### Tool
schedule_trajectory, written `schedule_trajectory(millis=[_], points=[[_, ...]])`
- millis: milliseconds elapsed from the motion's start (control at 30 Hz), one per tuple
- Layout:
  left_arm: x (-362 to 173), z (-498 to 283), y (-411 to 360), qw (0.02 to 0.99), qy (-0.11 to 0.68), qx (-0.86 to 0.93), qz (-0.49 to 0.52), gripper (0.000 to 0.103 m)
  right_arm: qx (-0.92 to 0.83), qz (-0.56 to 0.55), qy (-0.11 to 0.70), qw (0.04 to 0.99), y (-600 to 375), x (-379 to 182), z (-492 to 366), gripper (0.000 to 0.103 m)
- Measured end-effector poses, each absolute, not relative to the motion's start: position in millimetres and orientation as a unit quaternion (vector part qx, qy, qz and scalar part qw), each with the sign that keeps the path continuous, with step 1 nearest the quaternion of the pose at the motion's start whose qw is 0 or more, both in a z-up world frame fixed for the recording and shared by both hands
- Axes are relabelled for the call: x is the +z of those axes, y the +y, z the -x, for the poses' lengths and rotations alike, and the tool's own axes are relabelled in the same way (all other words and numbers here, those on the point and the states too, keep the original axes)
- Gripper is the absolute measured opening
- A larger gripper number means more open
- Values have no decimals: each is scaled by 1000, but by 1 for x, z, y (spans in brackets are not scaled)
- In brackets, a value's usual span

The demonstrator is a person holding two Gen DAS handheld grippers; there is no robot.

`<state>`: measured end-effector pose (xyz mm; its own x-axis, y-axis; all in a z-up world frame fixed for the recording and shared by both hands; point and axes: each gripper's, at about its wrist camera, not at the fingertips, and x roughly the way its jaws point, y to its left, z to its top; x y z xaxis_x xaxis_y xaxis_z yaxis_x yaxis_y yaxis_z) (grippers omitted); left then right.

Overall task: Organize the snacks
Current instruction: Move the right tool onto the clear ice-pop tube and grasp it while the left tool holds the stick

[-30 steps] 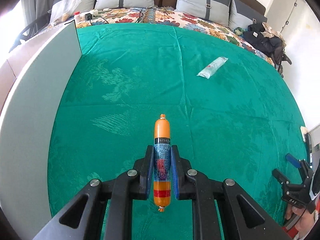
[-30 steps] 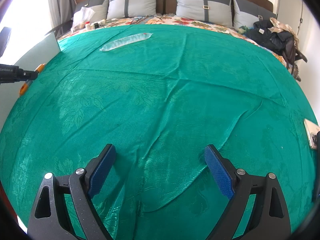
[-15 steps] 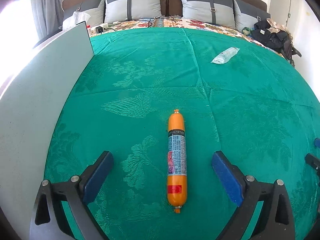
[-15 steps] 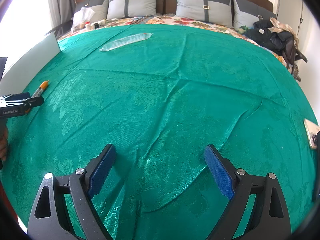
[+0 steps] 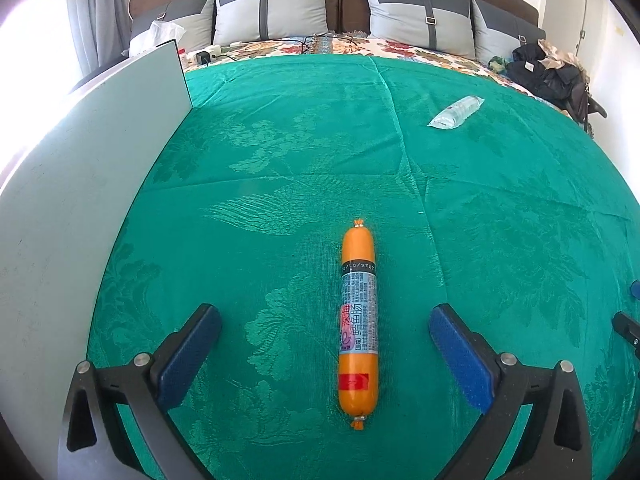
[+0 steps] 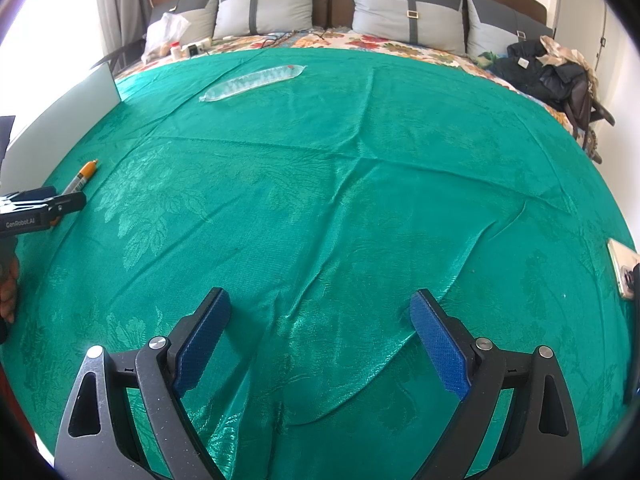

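Observation:
An orange sausage stick (image 5: 358, 320) with a printed label lies lengthwise on the green bed cover (image 5: 280, 140). My left gripper (image 5: 324, 312) straddles it, jaws opening wide, and neither blue pad touches it. The sausage (image 6: 82, 176) also shows at the left of the right wrist view. A clear plastic snack packet (image 5: 456, 112) lies further up the cover, to the right; it is (image 6: 252, 82) at the far left for the right wrist. My right gripper (image 6: 319, 297) hangs open over bare cover with nothing between its fingers.
A white board (image 5: 80, 200) stands upright along the cover's left edge. Grey pillows (image 5: 272, 12) line the headboard, with a plastic bag (image 5: 156, 36) and a power strip (image 5: 206, 56) near them. Dark clothes (image 6: 548, 72) are piled at the far right. A phone (image 6: 622, 272) lies at the right edge.
My left gripper, shut on the sausage a second ago, has let it go onto the cover and spread its jaws wide. The right gripper has not moved.

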<state>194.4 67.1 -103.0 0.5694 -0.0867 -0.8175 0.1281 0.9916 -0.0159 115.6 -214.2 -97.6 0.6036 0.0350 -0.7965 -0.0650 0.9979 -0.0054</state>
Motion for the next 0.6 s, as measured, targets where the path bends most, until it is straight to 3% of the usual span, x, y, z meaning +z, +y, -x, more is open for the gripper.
schedule_trajectory(millis=[600], points=[[-103,-195,67,888,457,-55,-21,103,28,17,444,895,-214,-98,-116,94]])
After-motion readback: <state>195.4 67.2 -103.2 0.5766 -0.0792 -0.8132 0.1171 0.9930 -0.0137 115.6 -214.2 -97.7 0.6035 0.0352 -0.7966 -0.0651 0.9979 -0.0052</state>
